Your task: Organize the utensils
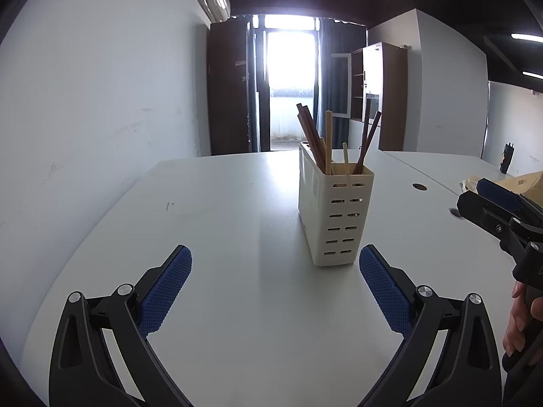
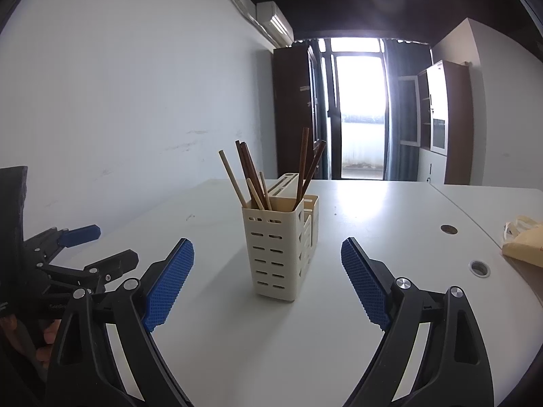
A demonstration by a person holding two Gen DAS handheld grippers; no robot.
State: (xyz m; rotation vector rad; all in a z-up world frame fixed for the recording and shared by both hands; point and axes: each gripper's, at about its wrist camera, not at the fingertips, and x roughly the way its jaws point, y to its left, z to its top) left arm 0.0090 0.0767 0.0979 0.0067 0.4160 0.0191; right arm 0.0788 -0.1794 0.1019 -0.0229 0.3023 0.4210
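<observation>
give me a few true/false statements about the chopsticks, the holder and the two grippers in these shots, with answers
1. The chopsticks stand in the cream holder. True.
2. The holder lies on its side. False: it stands upright on the white table.
3. The left gripper has its jaws wide open, holding nothing. True.
4. The right gripper is clamped on a chopstick. False: its jaws are open and empty.
5. All the chopsticks are the same colour. False: some are dark brown, some pale.
</observation>
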